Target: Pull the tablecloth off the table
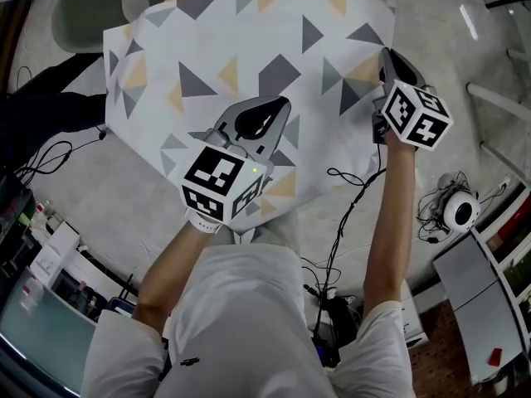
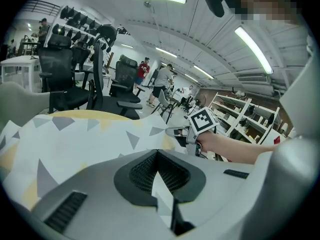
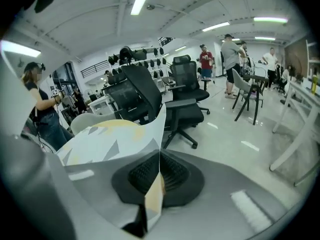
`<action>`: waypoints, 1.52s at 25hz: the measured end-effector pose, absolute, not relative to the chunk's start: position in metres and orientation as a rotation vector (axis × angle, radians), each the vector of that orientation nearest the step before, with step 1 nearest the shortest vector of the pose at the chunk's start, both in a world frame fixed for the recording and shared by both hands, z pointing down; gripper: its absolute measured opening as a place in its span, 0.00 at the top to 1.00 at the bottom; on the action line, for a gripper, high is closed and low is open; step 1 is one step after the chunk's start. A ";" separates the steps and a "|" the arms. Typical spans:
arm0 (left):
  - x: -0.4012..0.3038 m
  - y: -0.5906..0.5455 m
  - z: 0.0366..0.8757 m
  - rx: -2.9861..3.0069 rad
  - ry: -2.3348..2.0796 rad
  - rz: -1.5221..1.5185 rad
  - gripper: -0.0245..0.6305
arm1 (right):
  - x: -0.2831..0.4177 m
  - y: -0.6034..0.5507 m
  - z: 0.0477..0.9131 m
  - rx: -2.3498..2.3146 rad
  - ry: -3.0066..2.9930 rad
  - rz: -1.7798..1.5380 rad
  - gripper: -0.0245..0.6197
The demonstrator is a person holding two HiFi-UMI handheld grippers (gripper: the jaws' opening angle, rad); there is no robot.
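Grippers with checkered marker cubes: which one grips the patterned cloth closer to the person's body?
The left gripper, shut on the white triangle-patterned tablecloth nearest the person; the right gripper pinches its right edge farther out.

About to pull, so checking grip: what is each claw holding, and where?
Both are shut on the tablecloth: the left claw pinches its near edge, the right claw its right edge.

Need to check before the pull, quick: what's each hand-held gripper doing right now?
Left hand-held gripper: closed, holding the tablecloth.
Right hand-held gripper: closed, holding the tablecloth's edge.
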State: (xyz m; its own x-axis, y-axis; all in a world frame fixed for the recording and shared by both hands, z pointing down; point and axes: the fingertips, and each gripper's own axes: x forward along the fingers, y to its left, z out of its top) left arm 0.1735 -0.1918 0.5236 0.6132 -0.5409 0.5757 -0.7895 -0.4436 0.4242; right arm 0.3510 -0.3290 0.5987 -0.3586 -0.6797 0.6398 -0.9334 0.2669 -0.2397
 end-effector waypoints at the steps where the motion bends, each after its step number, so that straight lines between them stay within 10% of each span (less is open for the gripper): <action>1: 0.173 -0.190 0.522 2.159 -1.043 0.468 0.95 | 0.348 -0.327 0.594 1.463 -2.130 0.796 0.94; 38: -0.144 -0.188 0.505 2.040 -1.353 0.424 0.84 | 0.225 -0.226 0.517 1.536 -1.971 0.409 0.95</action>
